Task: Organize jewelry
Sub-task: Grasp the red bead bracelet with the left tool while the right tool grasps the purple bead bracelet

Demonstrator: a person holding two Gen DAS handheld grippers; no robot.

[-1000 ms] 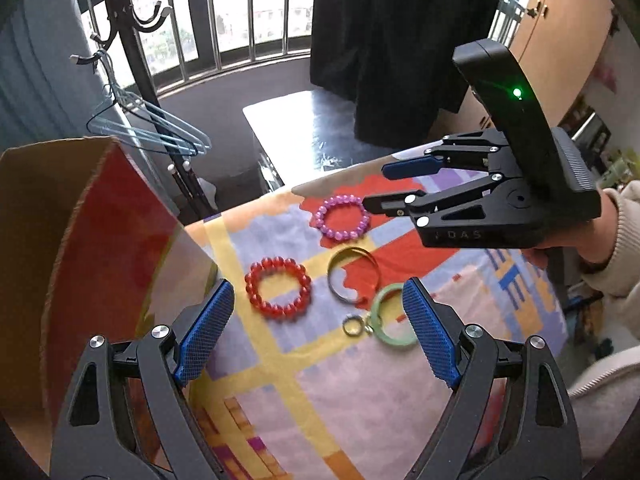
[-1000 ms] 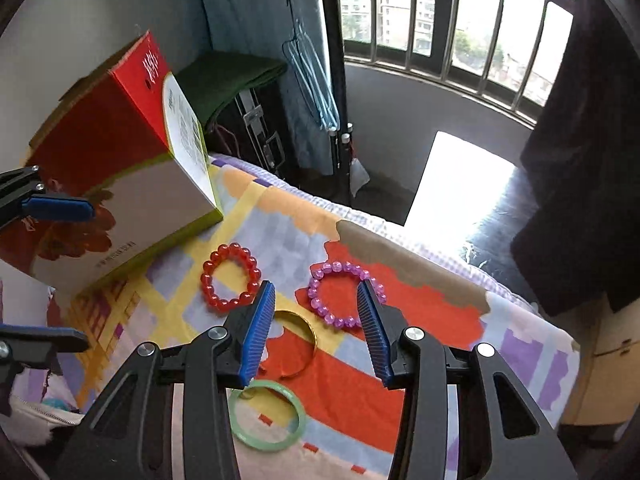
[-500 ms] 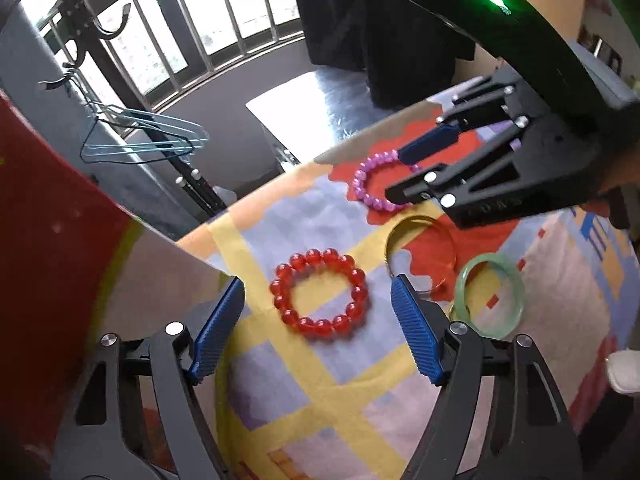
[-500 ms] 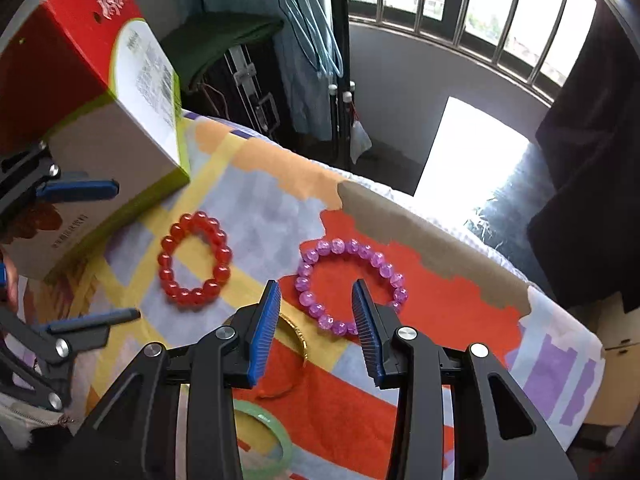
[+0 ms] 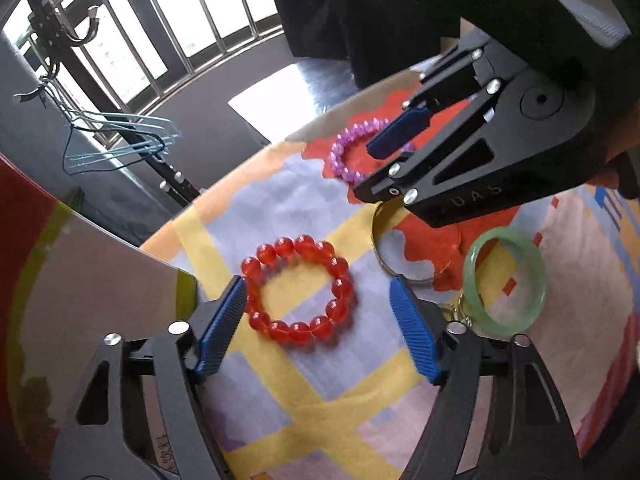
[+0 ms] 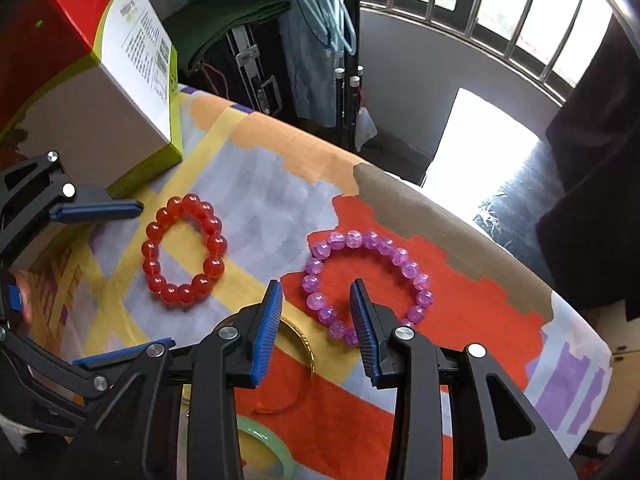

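Observation:
On the patterned cloth lie a red bead bracelet (image 5: 298, 244) (image 6: 216, 244), a purple bead bracelet (image 5: 340, 152) (image 6: 384, 244), a thin gold bangle (image 5: 378, 236) (image 6: 306, 344) and a green bangle (image 5: 504, 284) (image 6: 280, 452). My left gripper (image 5: 317, 282) (image 6: 156, 274) points down over the red bracelet. Its jaws are closing with the whole ring between them, and the pads do not press on it. My right gripper (image 6: 316, 284) (image 5: 372, 168) straddles the near arc of the purple bracelet, jaws closing, pads clear of the beads.
A red and green carton (image 6: 120, 80) (image 5: 80, 280) stands on the cloth just left of the red bracelet. A small key ring (image 5: 456, 312) lies by the green bangle. The table's far edge (image 6: 440, 208) drops to the floor. Behind it stands a coat stand with hangers (image 5: 120, 144).
Both grippers have sunk toward the cloth and their jaws have narrowed. The left one now frames the red bracelet, and the right one has closed in on the purple bracelet.

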